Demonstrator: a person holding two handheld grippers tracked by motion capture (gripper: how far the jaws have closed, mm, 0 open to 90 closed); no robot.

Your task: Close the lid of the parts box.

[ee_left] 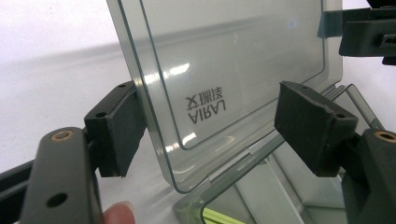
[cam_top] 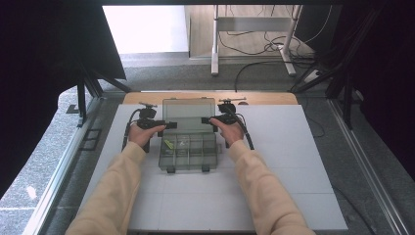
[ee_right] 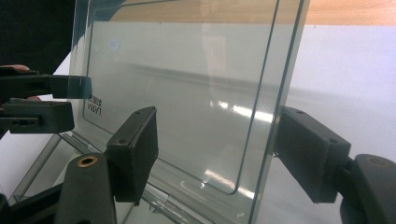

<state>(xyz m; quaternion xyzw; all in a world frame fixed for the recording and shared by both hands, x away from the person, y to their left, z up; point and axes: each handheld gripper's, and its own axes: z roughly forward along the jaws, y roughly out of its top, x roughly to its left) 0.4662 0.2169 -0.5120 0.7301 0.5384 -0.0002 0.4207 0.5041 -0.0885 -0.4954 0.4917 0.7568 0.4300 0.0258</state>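
A smoky clear compartment box (cam_top: pixel 187 168) sits mid-table on the white board, its lid (cam_top: pixel 188 110) standing upright. My left gripper (cam_top: pixel 170 125) straddles the lid's left edge and my right gripper (cam_top: pixel 206 120) straddles its right edge. In the left gripper view the lid (ee_left: pixel 224 60) stands between my left gripper's (ee_left: pixel 215 135) wide-apart pads, the left pad (ee_left: pixel 121 130) right at its edge. The right gripper view has the lid (ee_right: pixel 187 84) inside my right gripper (ee_right: pixel 219 154), also open. A yellow-green piece (cam_top: pixel 169 144) lies in one compartment.
The white board (cam_top: pixel 274 161) stretches to both sides and toward the person. A wooden strip (cam_top: pixel 264 97) runs along its far edge. Metal rails (cam_top: pixel 362 161) flank the table, and cables and desk legs (cam_top: pixel 214 54) are on the floor beyond.
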